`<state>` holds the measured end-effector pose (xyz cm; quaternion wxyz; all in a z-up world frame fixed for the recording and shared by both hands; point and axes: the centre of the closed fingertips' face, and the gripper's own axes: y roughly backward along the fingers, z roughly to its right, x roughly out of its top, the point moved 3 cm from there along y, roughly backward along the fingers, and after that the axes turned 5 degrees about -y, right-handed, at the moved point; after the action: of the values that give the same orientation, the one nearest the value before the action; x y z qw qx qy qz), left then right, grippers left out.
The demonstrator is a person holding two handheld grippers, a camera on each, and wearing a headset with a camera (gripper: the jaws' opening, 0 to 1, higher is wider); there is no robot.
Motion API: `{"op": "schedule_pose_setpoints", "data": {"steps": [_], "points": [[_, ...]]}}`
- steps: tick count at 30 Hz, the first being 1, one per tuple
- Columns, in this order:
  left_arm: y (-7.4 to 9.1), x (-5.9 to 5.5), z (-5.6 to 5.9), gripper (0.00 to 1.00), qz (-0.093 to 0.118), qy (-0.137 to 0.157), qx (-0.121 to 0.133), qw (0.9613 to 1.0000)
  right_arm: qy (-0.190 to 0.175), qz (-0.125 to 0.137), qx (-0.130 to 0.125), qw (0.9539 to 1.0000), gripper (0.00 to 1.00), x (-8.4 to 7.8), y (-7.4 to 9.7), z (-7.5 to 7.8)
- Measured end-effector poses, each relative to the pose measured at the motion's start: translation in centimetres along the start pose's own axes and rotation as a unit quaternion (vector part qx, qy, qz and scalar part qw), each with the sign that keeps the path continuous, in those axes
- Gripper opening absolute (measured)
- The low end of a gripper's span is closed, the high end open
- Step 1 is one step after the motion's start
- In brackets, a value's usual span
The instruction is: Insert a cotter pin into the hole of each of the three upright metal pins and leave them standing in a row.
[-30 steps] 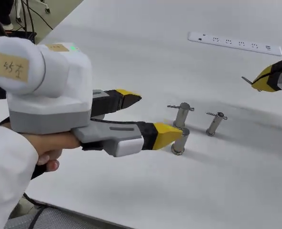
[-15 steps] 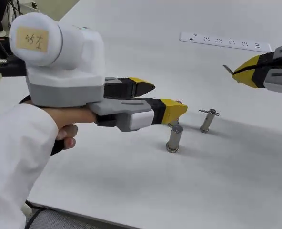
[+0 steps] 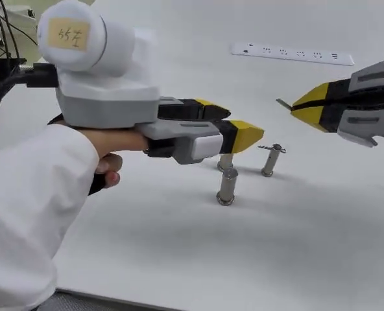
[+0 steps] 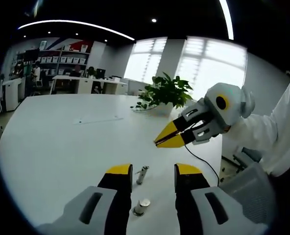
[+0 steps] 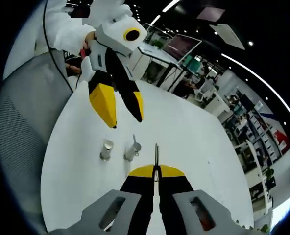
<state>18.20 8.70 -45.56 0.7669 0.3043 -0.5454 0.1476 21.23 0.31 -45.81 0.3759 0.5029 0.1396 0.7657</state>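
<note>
The left hand (image 3: 111, 165), in a white sleeve, holds the left gripper (image 3: 244, 123) level over the nearest metal pin (image 3: 226, 188). Its jaws are parted and empty. Just beyond stand a half-hidden second pin (image 3: 225, 162) and a third pin (image 3: 268, 162) with a fitted cotter pin (image 3: 268, 148) through it. The right gripper (image 3: 296, 107) hovers to the right, clamping a loose cotter pin (image 5: 156, 154).

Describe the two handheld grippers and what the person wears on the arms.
Both the left gripper and right gripper have white-and-grey bodies and black jaws ending in yellow wedge tips. The left one carries a tan handwritten sticker on top and a black cable at its rear. The person wears a white sleeve.
</note>
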Motion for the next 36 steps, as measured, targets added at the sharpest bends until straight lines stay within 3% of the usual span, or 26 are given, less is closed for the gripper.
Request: {"op": "schedule_pose_setpoints", "data": {"steps": [9, 17, 25, 36], "points": [[-0.9, 0.2, 0.3, 0.20, 0.002, 0.006, -0.016, 0.9998, 0.047, -0.001, 0.004, 0.9989, 0.00, 0.9, -0.6, -1.5], [-0.9, 0.2, 0.4, 0.06, 0.002, 0.021, -0.025, 0.9995, 0.060, 0.005, 0.004, 0.9982, 0.00, 1.6, -0.8, -2.3], [-1.0, -0.1, 0.3, 0.00, -0.006, 0.018, -0.024, 0.9995, 0.078, 0.009, 0.010, 0.9969, 0.00, 2.3, -0.7, -2.8], [-1.0, -0.3, 0.1, 0.00, -0.011, 0.017, -0.026, 0.9995, 0.090, 0.010, 0.013, 0.9958, 0.00, 2.7, -0.8, -3.2]]}}
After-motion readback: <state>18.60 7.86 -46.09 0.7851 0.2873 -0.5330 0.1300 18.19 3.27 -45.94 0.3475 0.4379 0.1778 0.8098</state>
